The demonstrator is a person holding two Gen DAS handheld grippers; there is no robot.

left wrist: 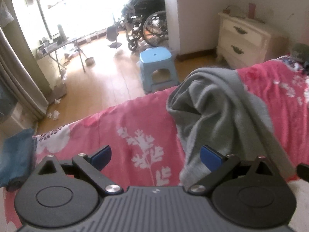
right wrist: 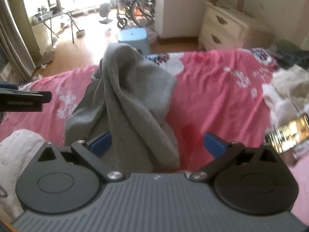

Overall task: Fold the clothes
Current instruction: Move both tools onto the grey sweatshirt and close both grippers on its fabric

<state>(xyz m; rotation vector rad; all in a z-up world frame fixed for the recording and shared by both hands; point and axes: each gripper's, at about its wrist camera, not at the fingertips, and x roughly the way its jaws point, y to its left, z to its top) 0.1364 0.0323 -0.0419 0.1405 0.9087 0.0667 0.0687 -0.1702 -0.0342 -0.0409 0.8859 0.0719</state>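
While spread wide with blue pads apart and nothing between them, hovers over the pink floral bedspread (left wrist: 119, 119) at the near edge of the bed: left gripper (left wrist: 155, 157), empty. Off to its far left, draped at the bed's corner, a blue cloth (left wrist: 16, 154). Beyond the bed, on the wooden floor, a light blue stool (left wrist: 157, 67), a wheelchair (left wrist: 146, 27) by the bright window, and a cream nightstand (left wrist: 247, 38) against the wall. Just right of the left gripper's right pad, bunched into a twisted, rumpled heap on the bedspread: grey garment (left wrist: 218, 108), unfolded, one strand of it running down past the gripper's right side. Seen from the right wrist view, the same grey garment (right wrist: 127, 100) lies slightly left of centre, its lower end passing between the fingers of the right gripper (right wrist: 157, 144) and brushing the left pad. Also spread wide, not clamped on the cloth: right gripper, with the garment only lying loosely in the gap. At the left edge of that view, level with the garment, the tip of the left gripper (right wrist: 29, 98) pokes in. Further right, on the bedspread (right wrist: 212, 96), a pale fluffy textile (right wrist: 285, 89), and at the far right edge a shiny gold object (right wrist: 287, 135), too blurred to identify.
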